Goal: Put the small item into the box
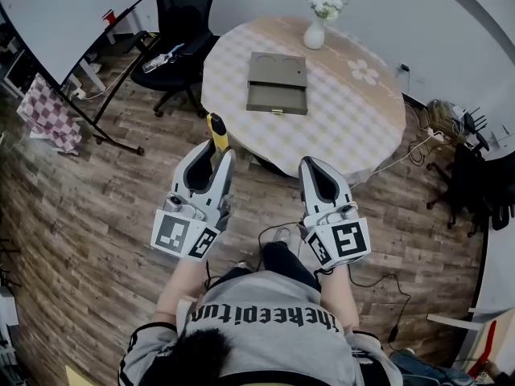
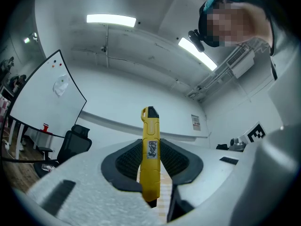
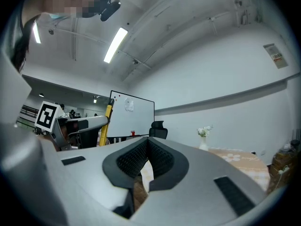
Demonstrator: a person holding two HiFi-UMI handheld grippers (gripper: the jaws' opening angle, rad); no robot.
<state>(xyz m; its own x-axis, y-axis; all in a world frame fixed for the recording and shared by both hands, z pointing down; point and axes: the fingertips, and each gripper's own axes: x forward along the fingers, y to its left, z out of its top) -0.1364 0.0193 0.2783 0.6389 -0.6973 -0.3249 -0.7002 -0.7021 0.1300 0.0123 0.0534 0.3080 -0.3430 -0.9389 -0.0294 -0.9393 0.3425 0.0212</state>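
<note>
Ahead, box and vase sit on the table; left gripper pinches a yellow cutter, right gripper pressed together.

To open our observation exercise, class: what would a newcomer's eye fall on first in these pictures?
First, the yellow cutter, upright and clamped in the left gripper. Next, the round checked table ahead, with a flat box near its middle and a vase of white flowers at its far edge. The right gripper is shut and empty.
</note>
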